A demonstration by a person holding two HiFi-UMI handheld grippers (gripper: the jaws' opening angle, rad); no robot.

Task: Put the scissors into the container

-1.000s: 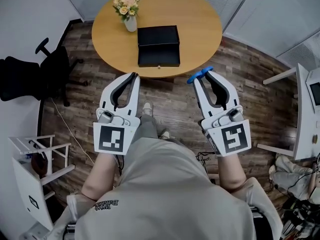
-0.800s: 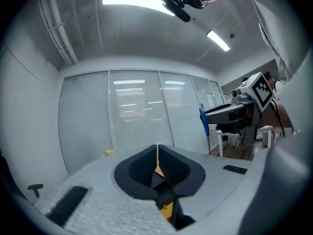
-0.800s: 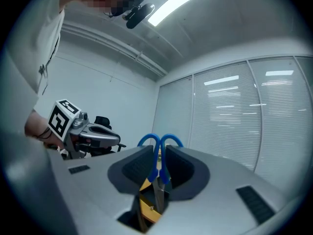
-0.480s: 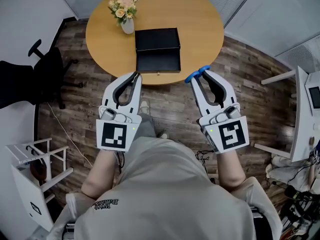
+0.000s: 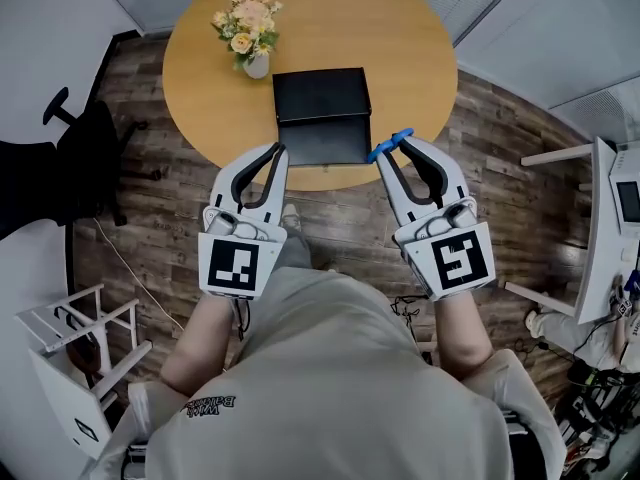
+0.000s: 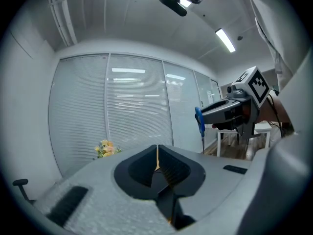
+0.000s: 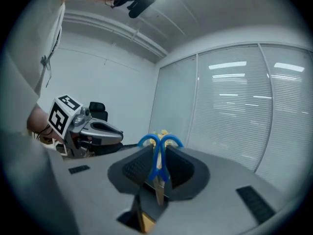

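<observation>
My right gripper (image 5: 392, 148) is shut on blue-handled scissors (image 5: 391, 144), the handles sticking out past its tips at the near right corner of the black container (image 5: 320, 115). In the right gripper view the scissors (image 7: 159, 160) stand between the closed jaws, blue loops up, blades pointing down toward the camera. The container is an open black box on the round wooden table (image 5: 400, 38). My left gripper (image 5: 279, 151) is shut and holds nothing, its tips at the container's near left corner. In the left gripper view its jaws (image 6: 157, 156) meet, and the right gripper (image 6: 230, 109) with the scissors (image 6: 199, 124) shows beyond.
A small vase of flowers (image 5: 247, 30) stands on the table left of the container. A black office chair (image 5: 60, 168) is at the left, a white rack (image 5: 70, 353) at the lower left, and a white desk (image 5: 610, 228) at the right. The floor is dark wood.
Both grippers have moved forward, from short of the table's near edge to the container's near side. The scissors stayed clamped in the right one.
</observation>
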